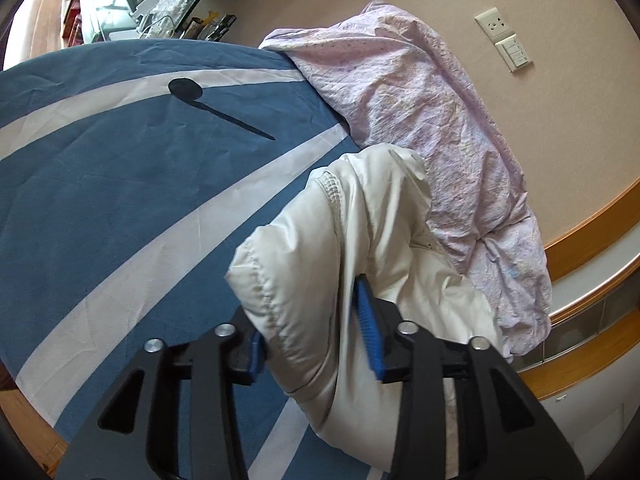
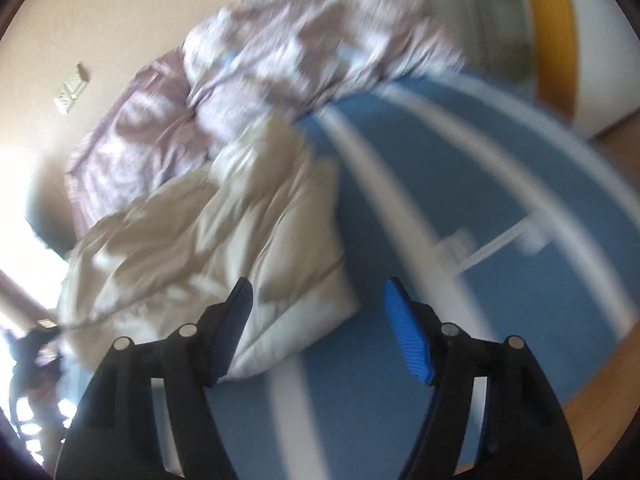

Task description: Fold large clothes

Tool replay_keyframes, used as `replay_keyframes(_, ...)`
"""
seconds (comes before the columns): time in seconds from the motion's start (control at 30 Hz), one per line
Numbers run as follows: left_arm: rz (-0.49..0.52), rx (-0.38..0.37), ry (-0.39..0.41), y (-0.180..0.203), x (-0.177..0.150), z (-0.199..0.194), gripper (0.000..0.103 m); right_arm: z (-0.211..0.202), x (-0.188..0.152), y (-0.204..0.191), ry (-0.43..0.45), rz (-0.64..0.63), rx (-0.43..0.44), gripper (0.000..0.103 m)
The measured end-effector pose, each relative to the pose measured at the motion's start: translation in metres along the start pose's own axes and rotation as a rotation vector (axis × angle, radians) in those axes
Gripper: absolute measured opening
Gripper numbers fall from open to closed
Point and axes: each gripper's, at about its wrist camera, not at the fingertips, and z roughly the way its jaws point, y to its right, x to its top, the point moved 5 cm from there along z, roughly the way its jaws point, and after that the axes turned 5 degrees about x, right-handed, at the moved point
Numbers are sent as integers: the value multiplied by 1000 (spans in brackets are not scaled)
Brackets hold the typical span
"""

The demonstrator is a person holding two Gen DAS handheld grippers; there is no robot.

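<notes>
Blue bedding with white stripes (image 1: 100, 200) covers the bed. On it, beside a crumpled lilac quilt (image 1: 420, 112), lies the puffy white jacket (image 2: 208, 240), bunched, not yet neatly folded. Its long side runs along the quilt. The left gripper (image 1: 316, 340) straddles a jacket fold, jaws loosened. The right gripper (image 2: 320, 328) is spread, empty.
</notes>
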Motion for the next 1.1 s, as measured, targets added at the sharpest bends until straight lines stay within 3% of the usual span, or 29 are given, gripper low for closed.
replay_keyframes(0.03, 8, 4, -1, 1, -2, 1, 58, -3, 6, -2, 23, -22, -33, 69)
replay_keyframes(0.17, 49, 6, 5, 8, -8, 3, 66, 0, 16, -42, 41, -133, 6, 67)
replay_keyframes(0.37, 34, 11, 11, 11, -8, 7, 67, 26, 7, -108, 25, -337, 37, 58)
replay_keyframes(0.47, 27, 16, 15, 11, -7, 8, 67, 39, 2, -129, -6, -361, 71, 54)
replay_keyframes(0.77, 23, 33, 16, 15, -8, 14, 71, 57, -22, -195, -25, -455, 152, 54)
replay_keyframes(1.1, -4, 58, 19, 18, -10, 25, 73, 90, -44, -203, -107, -513, 36, 55)
